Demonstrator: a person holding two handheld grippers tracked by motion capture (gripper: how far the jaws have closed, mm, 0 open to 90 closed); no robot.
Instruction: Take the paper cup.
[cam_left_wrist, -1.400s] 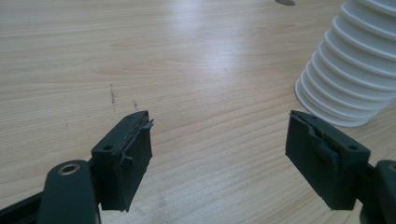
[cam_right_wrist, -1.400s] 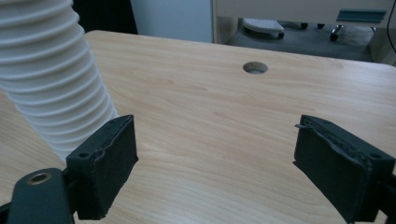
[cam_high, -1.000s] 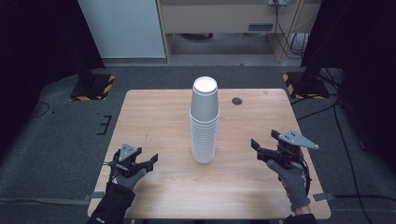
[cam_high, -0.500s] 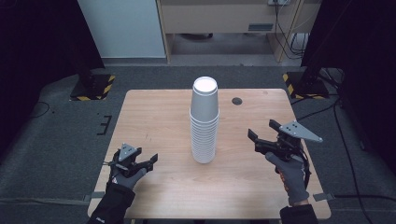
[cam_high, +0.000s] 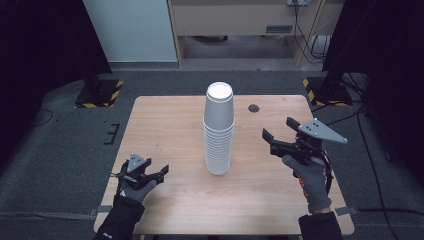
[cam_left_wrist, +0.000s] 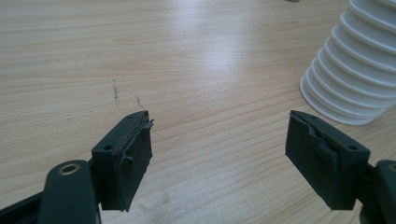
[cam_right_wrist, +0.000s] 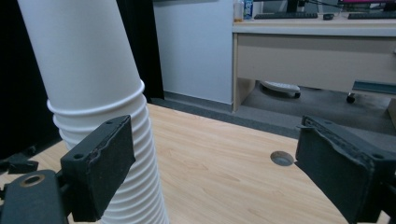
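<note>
A tall stack of white paper cups (cam_high: 219, 131) stands upside down near the middle of the worktop (cam_high: 165, 125), its lowest rim on the wood a little toward the near edge. Over the last second the right gripper (cam_high: 279, 136) has lifted off the near right part of the worktop and moved up and inward toward the stack, and it now hangs at about the height of the stack's middle, off to its right side. Its jaws stand wide apart and hold nothing; in the right gripper view the stack (cam_right_wrist: 95, 107) rises just behind the left jaw, not yet between the two. The left gripper (cam_high: 156, 173) has stayed where it was, low over the near left corner, jaws also spread wide and empty, with the foot of the stack (cam_left_wrist: 355, 70) off beyond its right jaw. The shift suggests that the right hand is starting a reach for the upper cups, probably to lift one off, while the left waits. A small dark hole (cam_high: 253, 108) lies toward the far right of the worktop.
</note>
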